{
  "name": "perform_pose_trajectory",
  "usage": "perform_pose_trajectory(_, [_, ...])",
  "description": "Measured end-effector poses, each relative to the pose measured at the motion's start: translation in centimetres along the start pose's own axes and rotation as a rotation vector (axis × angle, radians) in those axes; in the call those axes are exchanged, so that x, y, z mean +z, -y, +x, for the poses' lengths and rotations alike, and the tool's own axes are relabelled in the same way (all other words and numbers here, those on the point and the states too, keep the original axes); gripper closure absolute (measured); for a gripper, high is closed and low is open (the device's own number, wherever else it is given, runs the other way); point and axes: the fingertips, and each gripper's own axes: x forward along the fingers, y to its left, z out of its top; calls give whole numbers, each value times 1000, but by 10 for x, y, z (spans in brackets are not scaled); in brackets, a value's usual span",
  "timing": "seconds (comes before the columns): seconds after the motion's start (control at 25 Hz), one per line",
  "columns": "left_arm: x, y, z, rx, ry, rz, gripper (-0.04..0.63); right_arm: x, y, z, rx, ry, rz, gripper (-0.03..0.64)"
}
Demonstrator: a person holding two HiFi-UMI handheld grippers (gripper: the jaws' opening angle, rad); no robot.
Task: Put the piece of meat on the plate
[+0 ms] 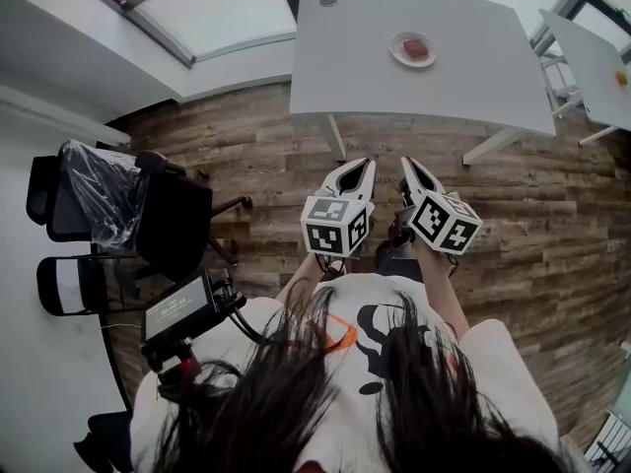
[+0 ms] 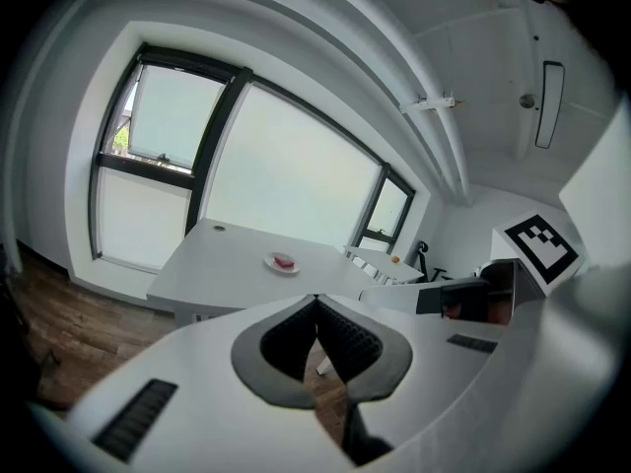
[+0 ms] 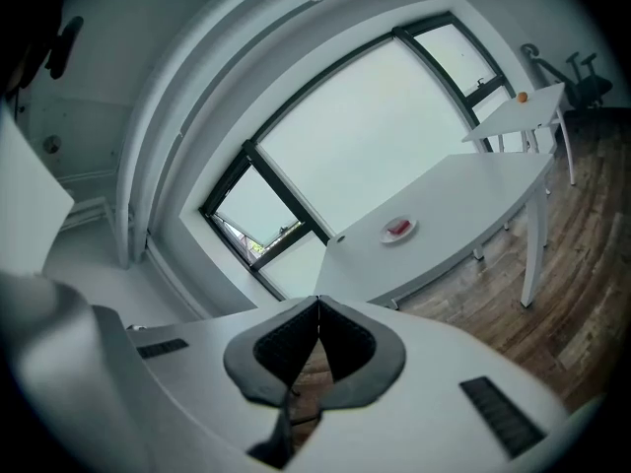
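Piece of meat (image 1: 416,48) lies on the plate (image 1: 396,51), upper centre, on the white worktop (image 1: 473,77), its long axis slanting upper left to lower right. Left claw (image 1: 366,164) and right claw (image 1: 405,163), mid-frame, are closed, empty.

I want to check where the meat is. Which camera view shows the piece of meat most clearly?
The head view: the piece of meat lies on the plate, seen from above. Both gripper views show it only as a small red spot, far away.
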Motion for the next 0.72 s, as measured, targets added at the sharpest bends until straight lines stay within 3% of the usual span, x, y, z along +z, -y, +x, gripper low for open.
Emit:
perform_pose_trajectory(0.28, [-14,-14,-68,-74,7,24,589,-56,-58,-31,-29,50,-10,606])
perform_pose_trajectory(0.72, [-42,3,-129,-161,14,68,589,-103,-89,-85,-78,121,-27,606])
